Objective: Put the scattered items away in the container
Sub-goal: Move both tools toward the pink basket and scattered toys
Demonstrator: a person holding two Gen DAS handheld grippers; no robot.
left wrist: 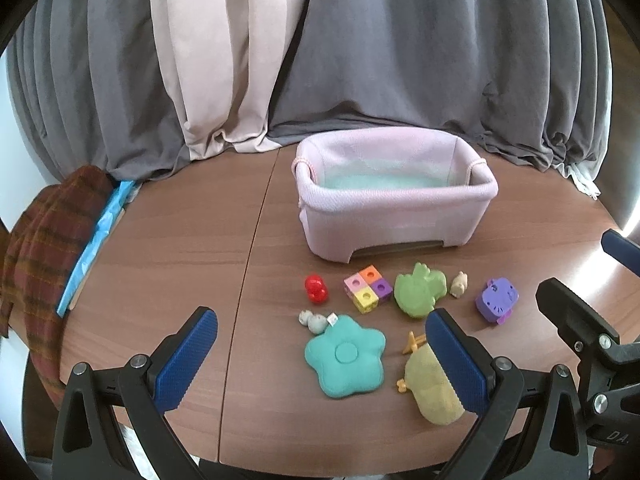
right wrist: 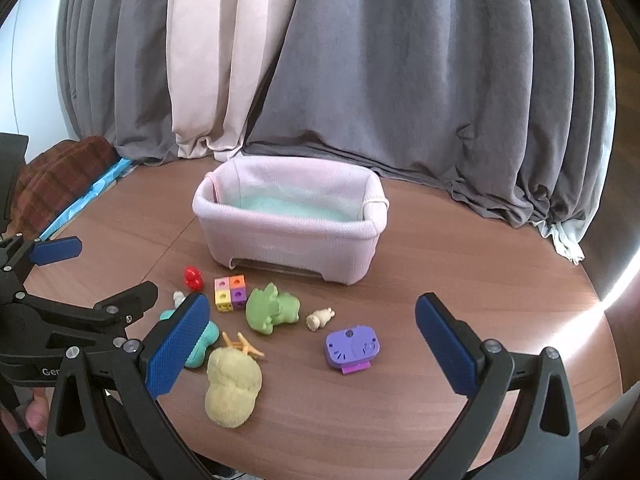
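**Soft daylight, strong fisheye bend**

You get even, fairly bright daylight in both views. A white glare streak burns across the table (right wrist: 592,312) at its right edge, overexposed. Shadows under the toys are faint. Focus holds sharp centrally; your edges curve heavily and fall into black vignette at the corners.

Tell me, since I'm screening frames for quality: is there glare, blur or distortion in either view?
Left wrist view: fisheye bends the table edge and curtains; dark corner vignetting; a thin bright streak at the right edge; toys sharp. Right wrist view: same curvature; strong glare arcs across the table's right rim; pink basket softly lit, not blown out.
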